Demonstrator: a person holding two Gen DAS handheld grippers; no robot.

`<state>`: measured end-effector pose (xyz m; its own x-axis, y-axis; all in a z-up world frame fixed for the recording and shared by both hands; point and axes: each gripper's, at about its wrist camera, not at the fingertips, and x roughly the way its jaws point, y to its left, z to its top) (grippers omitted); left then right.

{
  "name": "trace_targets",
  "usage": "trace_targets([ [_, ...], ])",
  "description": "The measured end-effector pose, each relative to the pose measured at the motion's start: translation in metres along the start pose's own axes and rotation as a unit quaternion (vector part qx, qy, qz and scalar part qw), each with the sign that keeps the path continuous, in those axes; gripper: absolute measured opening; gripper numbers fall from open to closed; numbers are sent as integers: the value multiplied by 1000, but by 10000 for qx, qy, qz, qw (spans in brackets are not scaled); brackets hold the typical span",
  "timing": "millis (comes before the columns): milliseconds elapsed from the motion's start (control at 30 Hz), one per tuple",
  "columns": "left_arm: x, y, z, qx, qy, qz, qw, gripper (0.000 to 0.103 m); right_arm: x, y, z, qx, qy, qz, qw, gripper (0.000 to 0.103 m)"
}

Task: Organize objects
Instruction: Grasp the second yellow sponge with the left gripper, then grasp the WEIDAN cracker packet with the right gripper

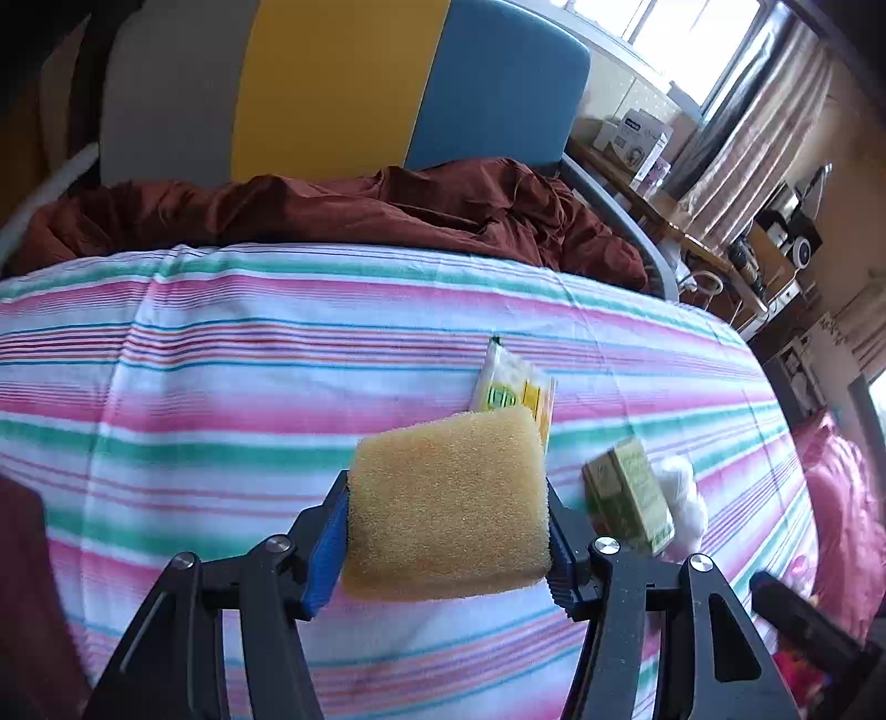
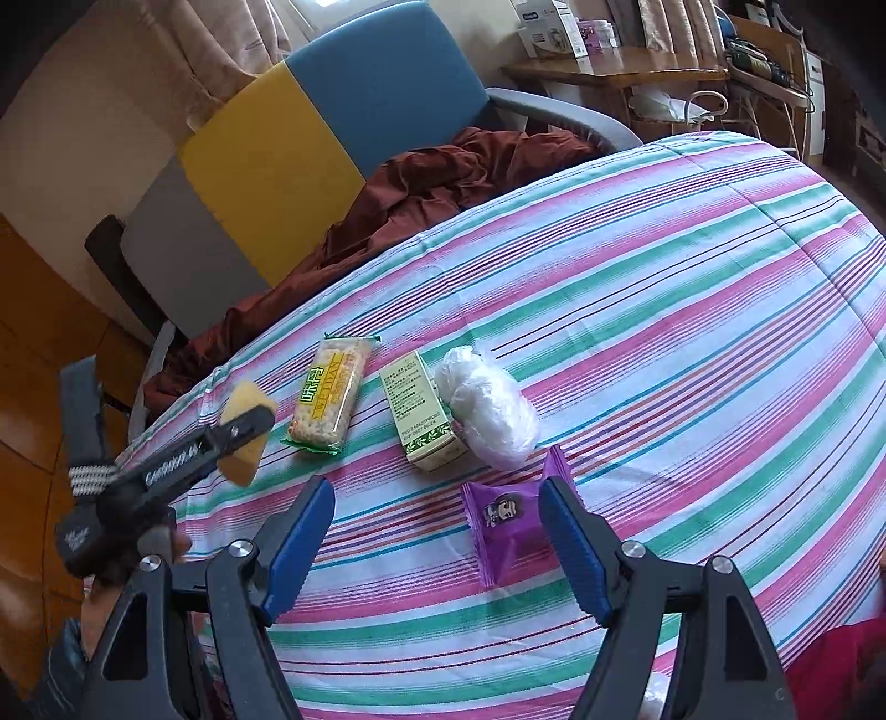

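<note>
Left wrist: left claw point(image 1: 448, 501) clamps sponge point(image 1: 448, 504) above bedspread point(image 1: 221, 360).

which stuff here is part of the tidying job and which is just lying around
Part of the job:
- sponge, held in the left gripper
- snack bar
- green box
- white plastic bundle
- purple packet, in front of the open right gripper

Just lying about:
- brown blanket
- colour-block chair
- boxes on the wooden side table

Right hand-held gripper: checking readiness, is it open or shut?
Open: the right hand-held gripper has its fingers spread wide, empty, beside the purple packet.
</note>
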<state>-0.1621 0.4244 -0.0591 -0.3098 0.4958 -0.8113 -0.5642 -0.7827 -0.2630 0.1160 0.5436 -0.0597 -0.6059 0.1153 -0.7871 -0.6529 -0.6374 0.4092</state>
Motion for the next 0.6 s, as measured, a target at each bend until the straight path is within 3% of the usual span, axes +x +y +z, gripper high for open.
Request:
trace_targets([
  [100,-25,-17,-43,609,-102,538,9966,61,-4,-1,1,30,-67,128,9999,77],
  [300,-50,-38,-137,1402,-348,1096,9834,61,-9,6,0,-64,-130,537,9985,77],
  [367,-41,-30,-155,1315,-189,1108,9849,61,-8,13,-2,-180,-81,630,9978,77],
  [433,-42,-26,-163,1349,-480,1038,9842,61,-6,20,-4,-346,-17,677,9971,77],
  [600,-38,-18,-162,1310,-603,791,9864,61,1,37,-11,-740,142,667,9949,72],
])
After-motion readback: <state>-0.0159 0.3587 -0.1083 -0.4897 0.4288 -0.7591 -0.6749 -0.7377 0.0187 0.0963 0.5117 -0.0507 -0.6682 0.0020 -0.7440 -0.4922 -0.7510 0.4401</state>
